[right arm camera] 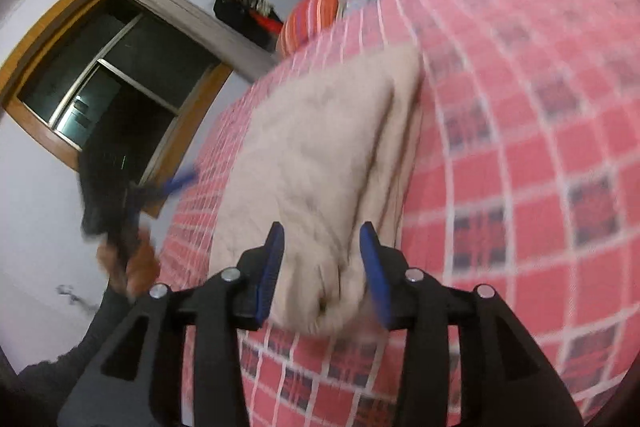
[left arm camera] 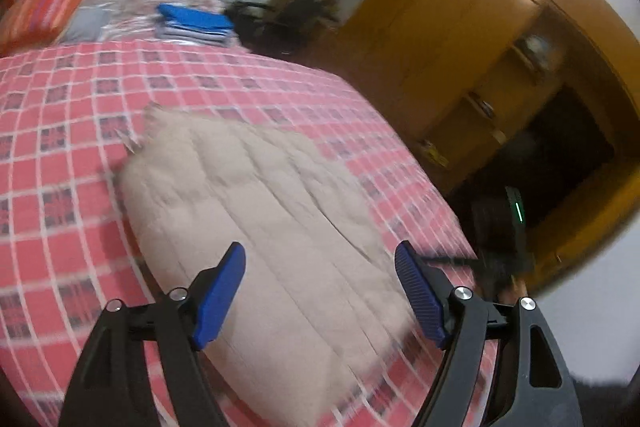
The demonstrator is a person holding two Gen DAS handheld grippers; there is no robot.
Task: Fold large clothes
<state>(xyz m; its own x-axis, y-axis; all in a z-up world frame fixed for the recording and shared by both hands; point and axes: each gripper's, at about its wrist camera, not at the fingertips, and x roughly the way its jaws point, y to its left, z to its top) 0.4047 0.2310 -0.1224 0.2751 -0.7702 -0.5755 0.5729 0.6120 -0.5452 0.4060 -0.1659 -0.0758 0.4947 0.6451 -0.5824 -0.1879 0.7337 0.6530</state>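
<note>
Beige garment (right arm camera: 320, 155) stretches lengthwise away from the right tongs (right arm camera: 322, 275), whose spread fingers straddle its near end; left tongs (left arm camera: 320, 291) hover open above the bed (left arm camera: 60, 227).

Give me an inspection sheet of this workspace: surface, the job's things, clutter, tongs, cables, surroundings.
Surface: bed under a red checked bedspread, fairly smooth.
Job's things: beige quilted garment lying folded on the bedspread; one bunched end sits between the right tongs' fingers.
Clutter: stack of folded clothes with a blue piece on top at the far end; striped orange pillow beside it.
Tongs: left tongs open wide above the garment, holding nothing; right tongs open, fingers either side of the bunched end, contact unclear through blur.
Cables: nothing seen.
Surroundings: yellow wooden cupboards along the wall; dark window with a wooden frame.
</note>
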